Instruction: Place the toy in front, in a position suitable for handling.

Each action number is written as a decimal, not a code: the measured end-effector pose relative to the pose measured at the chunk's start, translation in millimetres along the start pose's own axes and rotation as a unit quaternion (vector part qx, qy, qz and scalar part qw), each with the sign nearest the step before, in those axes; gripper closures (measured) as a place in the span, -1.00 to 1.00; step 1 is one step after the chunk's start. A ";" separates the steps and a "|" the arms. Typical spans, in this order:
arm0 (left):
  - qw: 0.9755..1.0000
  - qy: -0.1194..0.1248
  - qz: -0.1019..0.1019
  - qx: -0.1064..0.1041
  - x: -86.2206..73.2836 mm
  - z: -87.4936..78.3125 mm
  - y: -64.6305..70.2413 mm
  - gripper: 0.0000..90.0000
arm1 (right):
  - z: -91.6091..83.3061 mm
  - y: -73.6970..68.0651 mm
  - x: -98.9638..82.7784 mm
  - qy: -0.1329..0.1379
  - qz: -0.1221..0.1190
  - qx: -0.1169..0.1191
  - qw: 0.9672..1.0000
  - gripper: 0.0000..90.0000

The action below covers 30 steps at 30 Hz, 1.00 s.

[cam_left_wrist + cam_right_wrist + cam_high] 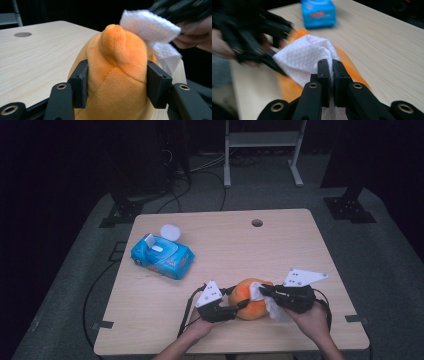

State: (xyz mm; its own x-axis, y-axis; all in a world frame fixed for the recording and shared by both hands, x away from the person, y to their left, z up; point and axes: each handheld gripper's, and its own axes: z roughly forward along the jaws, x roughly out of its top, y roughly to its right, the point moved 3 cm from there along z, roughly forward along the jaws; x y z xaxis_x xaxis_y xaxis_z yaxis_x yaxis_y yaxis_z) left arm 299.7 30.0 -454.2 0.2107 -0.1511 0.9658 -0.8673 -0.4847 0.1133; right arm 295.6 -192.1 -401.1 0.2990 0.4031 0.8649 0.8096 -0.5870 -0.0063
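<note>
An orange plush toy (248, 304) lies near the table's front edge. My left gripper (239, 308) is shut on it: in the left gripper view both pads (80, 82) press into the plush (117, 50) from either side. My right gripper (264, 292) comes in from the right, shut on a white wipe (273, 309). In the right gripper view its jaws (331, 72) pinch the wipe (304, 56), which lies bunched on top of the orange toy (353, 68). The wipe (150, 25) touches the toy's upper right side in the left gripper view.
A blue pack of wipes (162, 256) with its flap up lies at the table's left rear, a small white round lid (170, 231) just behind it. The wooden table (300, 240) has a cable hole (257, 223) near the far edge. A metal frame (262, 150) stands beyond.
</note>
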 end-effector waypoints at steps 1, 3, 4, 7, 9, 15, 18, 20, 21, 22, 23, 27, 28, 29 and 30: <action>1.000 0.001 -0.002 0.003 0.4 0.0 -0.6 -0.02 | -0.3 5.9 -4.1 -0.004 0.007 -0.009 1.000 0.89; 1.000 0.000 0.004 0.006 0.8 1.1 0.8 -0.02 | -0.4 15.2 -11.3 -0.003 0.036 -0.007 0.999 0.89; 1.000 -0.002 0.010 0.009 1.1 1.9 3.0 -0.02 | -0.8 15.7 -11.2 0.004 0.046 0.000 0.999 0.89; 0.999 -0.008 0.047 0.011 3.2 5.3 13.9 -0.02 | -3.6 0.7 3.5 0.037 0.035 0.032 0.998 0.89; 0.997 -0.011 0.071 0.018 4.4 7.3 21.5 -0.02 | -2.5 -15.2 15.6 0.048 0.010 0.046 0.998 0.89; 0.995 -0.005 0.089 0.036 5.6 3.1 25.2 0.00 | 4.7 -22.1 19.4 0.029 -0.018 0.027 0.999 0.89; 0.995 -0.007 0.091 0.026 4.2 5.6 26.4 -0.01 | 2.3 -13.4 13.8 0.017 -0.005 0.012 1.000 0.89; 0.994 -0.011 0.104 0.019 3.0 8.1 30.0 -0.02 | 0.8 -18.8 16.4 0.020 -0.016 0.010 1.000 0.89; 0.994 -0.013 0.107 0.013 2.2 9.2 32.1 -0.02 | 0.6 -23.1 18.8 0.025 -0.022 0.017 0.999 0.89; 0.994 -0.015 0.112 0.011 1.6 9.4 34.0 -0.03 | 0.9 -26.3 21.0 0.026 -0.027 0.018 0.999 0.89; 0.993 -0.017 0.119 0.007 1.1 9.5 35.7 -0.03 | 1.7 -27.2 22.2 0.024 -0.032 0.018 0.999 0.89; 0.990 -0.022 0.141 -0.001 -0.6 8.0 39.1 -0.05 | 4.0 -10.1 13.3 0.007 -0.006 -0.003 1.000 0.89; 0.990 -0.020 0.139 0.002 -0.7 7.6 38.8 -0.05 | 4.1 -5.1 9.5 0.002 0.004 -0.005 1.000 0.89; 0.990 -0.022 0.137 0.004 -0.5 7.2 37.4 -0.05 | 3.9 2.8 2.7 -0.005 0.018 -0.006 1.000 0.89; 0.991 -0.020 0.134 0.008 0.1 7.3 35.8 -0.05 | 3.3 7.7 -1.9 -0.012 0.024 -0.006 1.000 0.89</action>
State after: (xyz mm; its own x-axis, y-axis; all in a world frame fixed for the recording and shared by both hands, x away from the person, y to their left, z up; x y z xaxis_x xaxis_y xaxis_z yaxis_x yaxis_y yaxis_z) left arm 271.9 6.4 -451.7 -0.0080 -0.3093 0.9509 -0.8872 -0.4365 -0.1495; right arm 302.9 -195.1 -404.5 0.3502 0.3912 0.8511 0.7881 -0.6141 -0.0421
